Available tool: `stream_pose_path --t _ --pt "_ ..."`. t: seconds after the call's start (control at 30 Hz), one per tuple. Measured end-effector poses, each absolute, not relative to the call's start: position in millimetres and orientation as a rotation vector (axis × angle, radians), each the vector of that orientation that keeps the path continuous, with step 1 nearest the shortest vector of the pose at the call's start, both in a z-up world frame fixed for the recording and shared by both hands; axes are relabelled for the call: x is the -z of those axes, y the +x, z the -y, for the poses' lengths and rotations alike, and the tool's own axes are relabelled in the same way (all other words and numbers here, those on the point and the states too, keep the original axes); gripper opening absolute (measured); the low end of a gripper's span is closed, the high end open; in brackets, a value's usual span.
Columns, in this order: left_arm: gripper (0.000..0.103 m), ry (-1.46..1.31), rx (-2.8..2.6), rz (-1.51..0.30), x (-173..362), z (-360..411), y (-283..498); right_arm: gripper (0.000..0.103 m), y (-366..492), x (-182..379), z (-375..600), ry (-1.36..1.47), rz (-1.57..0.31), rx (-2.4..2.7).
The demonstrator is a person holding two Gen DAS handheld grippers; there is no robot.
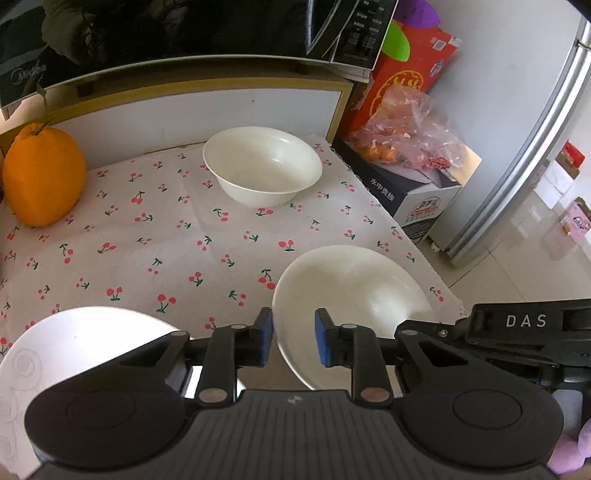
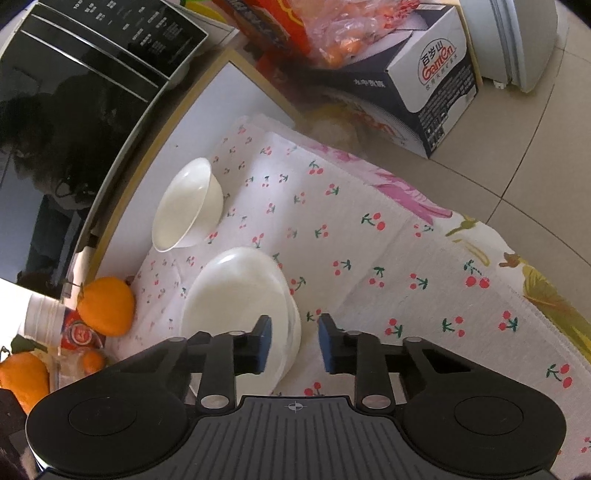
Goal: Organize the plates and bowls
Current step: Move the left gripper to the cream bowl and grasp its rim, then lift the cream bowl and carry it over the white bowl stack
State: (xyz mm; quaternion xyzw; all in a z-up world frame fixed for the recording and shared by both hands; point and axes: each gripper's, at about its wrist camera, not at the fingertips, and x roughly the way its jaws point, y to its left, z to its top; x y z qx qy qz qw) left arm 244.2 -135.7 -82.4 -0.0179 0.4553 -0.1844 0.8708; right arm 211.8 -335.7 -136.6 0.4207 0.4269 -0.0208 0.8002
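A white bowl (image 1: 263, 165) stands at the back of the cherry-print cloth (image 1: 155, 236); it also shows in the right wrist view (image 2: 188, 203). A white plate (image 1: 351, 295) lies at the front right, and the rim of a second white plate (image 1: 74, 343) lies at the front left. My left gripper (image 1: 294, 338) is open, its jaws astride the near rim of the right plate. In the right wrist view a white plate (image 2: 236, 295) lies before my right gripper (image 2: 295, 341), which is open with its left finger over the plate's edge. The right gripper's body (image 1: 524, 325) shows in the left view.
A large orange fruit (image 1: 42, 173) sits at the back left of the cloth. A black microwave (image 1: 184, 29) stands behind. Beyond the right edge are a red box (image 1: 410, 70), a bag of oranges (image 1: 406, 136), a dark carton (image 1: 406, 195) and a fridge (image 1: 535, 129).
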Motion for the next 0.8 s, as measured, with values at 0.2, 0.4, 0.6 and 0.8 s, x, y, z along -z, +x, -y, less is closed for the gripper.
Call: stream_pose_path --t 0.2,0.4,0.6,0.8 --pt "0.015 -0.067 0.389 -0.944 79.6 133.9 243.4 0.02 212.3 133.2 333.9 0.906 -0.906 0.02" --pt "0.014 -0.105 0.396 -0.927 72.1 129.4 241.4 0.021 210.4 129.7 339.6 0.956 -0.887 0.011" --pt "0.014 -0.135 0.408 -0.896 56.7 126.1 234.4 0.021 206.1 115.5 341.2 0.955 -0.849 -0.016" --pt "0.013 -0.155 0.422 -0.878 43.8 122.5 226.2 0.021 199.1 103.1 343.2 0.962 -0.817 -0.047"
